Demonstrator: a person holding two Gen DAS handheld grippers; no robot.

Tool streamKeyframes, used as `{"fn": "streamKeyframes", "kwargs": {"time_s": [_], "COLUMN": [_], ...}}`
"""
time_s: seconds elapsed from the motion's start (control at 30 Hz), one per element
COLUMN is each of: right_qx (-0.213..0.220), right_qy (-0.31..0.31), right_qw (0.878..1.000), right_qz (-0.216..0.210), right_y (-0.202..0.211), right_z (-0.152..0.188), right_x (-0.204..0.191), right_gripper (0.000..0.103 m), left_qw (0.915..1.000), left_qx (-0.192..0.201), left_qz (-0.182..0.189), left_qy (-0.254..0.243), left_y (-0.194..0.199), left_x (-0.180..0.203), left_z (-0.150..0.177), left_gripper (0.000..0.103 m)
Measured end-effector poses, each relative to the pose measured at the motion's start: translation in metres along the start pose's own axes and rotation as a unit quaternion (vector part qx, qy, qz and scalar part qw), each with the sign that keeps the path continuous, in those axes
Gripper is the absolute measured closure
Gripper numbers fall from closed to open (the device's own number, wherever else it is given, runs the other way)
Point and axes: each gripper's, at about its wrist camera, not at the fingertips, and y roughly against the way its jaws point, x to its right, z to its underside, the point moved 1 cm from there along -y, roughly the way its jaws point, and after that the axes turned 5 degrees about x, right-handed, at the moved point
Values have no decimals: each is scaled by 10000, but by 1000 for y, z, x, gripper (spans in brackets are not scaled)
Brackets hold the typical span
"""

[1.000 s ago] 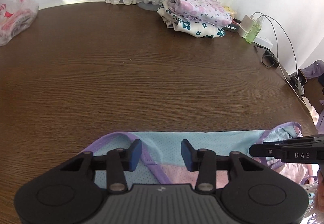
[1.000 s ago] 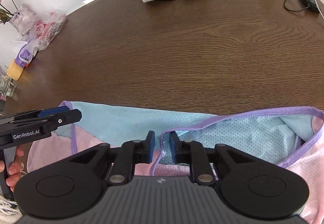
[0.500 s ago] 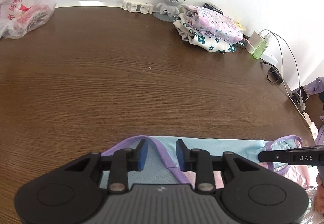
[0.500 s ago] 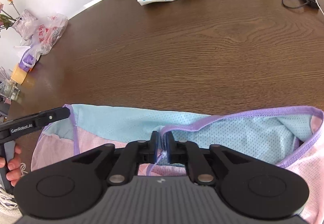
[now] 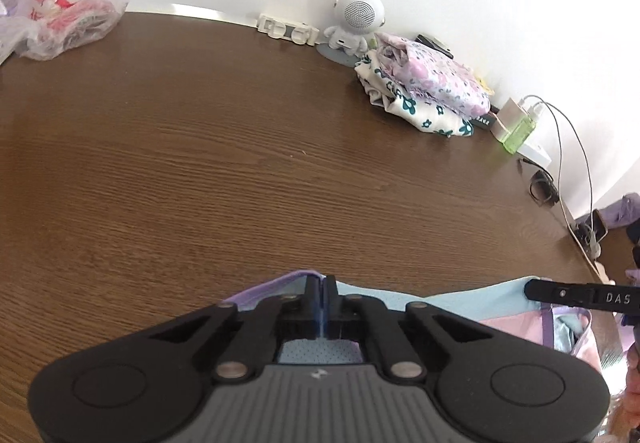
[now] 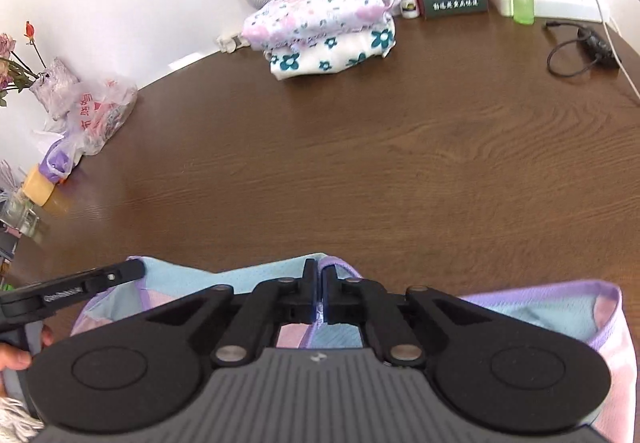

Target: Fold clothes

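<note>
Left fingers: the left gripper (image 5: 325, 285) has just clamped shut, pinching the garment (image 5: 460, 301) by its purple trim.
Right fingers: the right gripper (image 6: 320, 275) has just closed too, trim caught between the pads.
Containers: plastic bag (image 6: 102, 111) at the table (image 6: 360, 147) edge, contents unreadable.
Hidden: the garment's near part sits under both gripper bodies.
Garment: near table edge, stretched between the fingertips.
</note>
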Motion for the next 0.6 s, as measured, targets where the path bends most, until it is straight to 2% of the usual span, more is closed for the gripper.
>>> {"fn": "streamKeyframes", "kwargs": {"time_s": [0.1, 0.17, 0.23, 0.3, 0.43, 0.5, 0.53, 0.57, 0.6], "right_qx": [-227, -365, -340, -365, -458, -516, -531, -536, -494], "right_qy": [-81, -216, -383, -659, -1283, -1374, -1412, -1456, -1449], "right_qw": [9996, 9990, 9987, 9971, 9900, 9888, 9883, 9876, 9880], "right_qz": [-140, -168, -85, -100, -358, -266, -232, -218, -198], "right_y": [-10, -13, -9, -6, -13, -21, -24, -27, -27], "right_z": [3, 5, 4, 3, -3, -5, -6, -6, -7], "right_x": [6, 10, 15, 23, 32, 32, 31, 30, 29], "right_gripper": [99, 93, 82, 78, 78, 78, 80, 88, 96], "left_qw": [10000, 9999, 9997, 9991, 9985, 9986, 9990, 9993, 9996], "left_qx": [-47, -65, -66, -64, -78, -66, -47, -24, -2], "left_qz": [8, 17, 70, 144, 203, 193, 144, 98, 52], "left_qy": [55, 103, 228, 394, 505, 483, 423, 355, 287], "left_y": [-5, -6, -5, -4, -8, -9, -10, -10, -10], "left_x": [-2, -3, -6, -9, -10, -9, -7, -6, -4], "left_z": [2, 3, 3, 1, 0, -1, 0, 0, 1], "left_gripper": [103, 102, 102, 95, 94, 94, 96, 102, 102]}}
